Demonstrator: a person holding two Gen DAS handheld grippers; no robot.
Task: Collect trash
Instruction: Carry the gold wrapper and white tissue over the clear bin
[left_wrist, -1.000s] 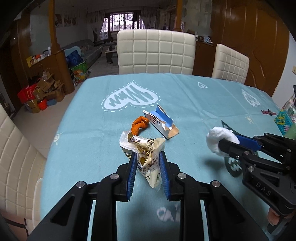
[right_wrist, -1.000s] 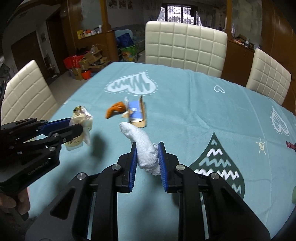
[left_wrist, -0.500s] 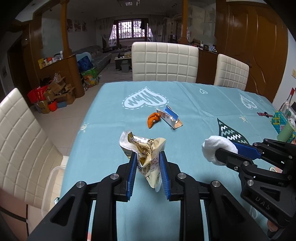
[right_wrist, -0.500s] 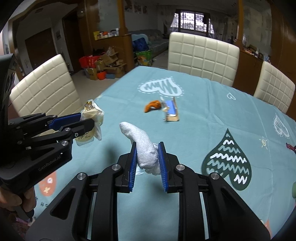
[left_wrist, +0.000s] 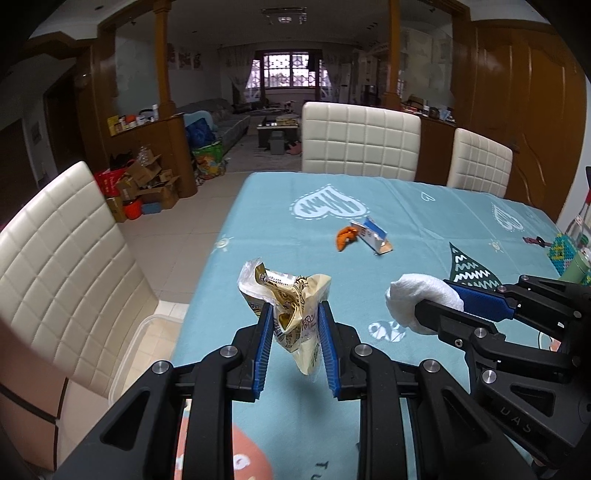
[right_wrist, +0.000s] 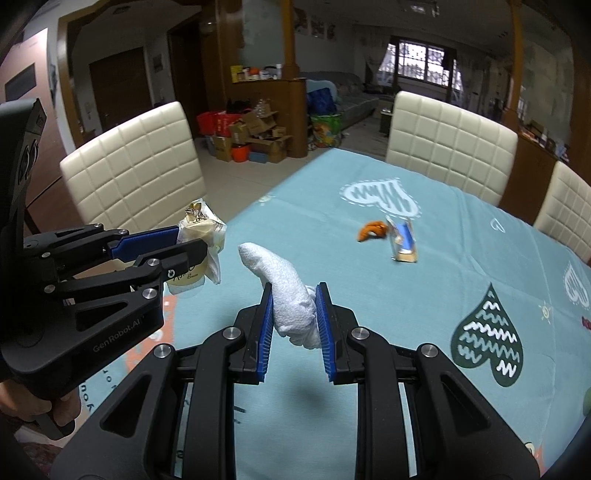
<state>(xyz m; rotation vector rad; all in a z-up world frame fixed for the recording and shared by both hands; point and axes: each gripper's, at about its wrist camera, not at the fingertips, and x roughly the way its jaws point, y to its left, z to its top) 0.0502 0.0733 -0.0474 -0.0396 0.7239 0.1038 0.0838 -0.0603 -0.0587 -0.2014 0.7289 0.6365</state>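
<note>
beside table (left_wrist: 258, 206): clear bin (left_wrist: 129, 354), contents unseen.

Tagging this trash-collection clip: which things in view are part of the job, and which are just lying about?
Part of the job:
- snack wrapper in the left gripper
- white tissue wad in the right gripper
- orange peel
- torn carton

Just lying about:
- chairs
- cardboard boxes
- green cup
</note>
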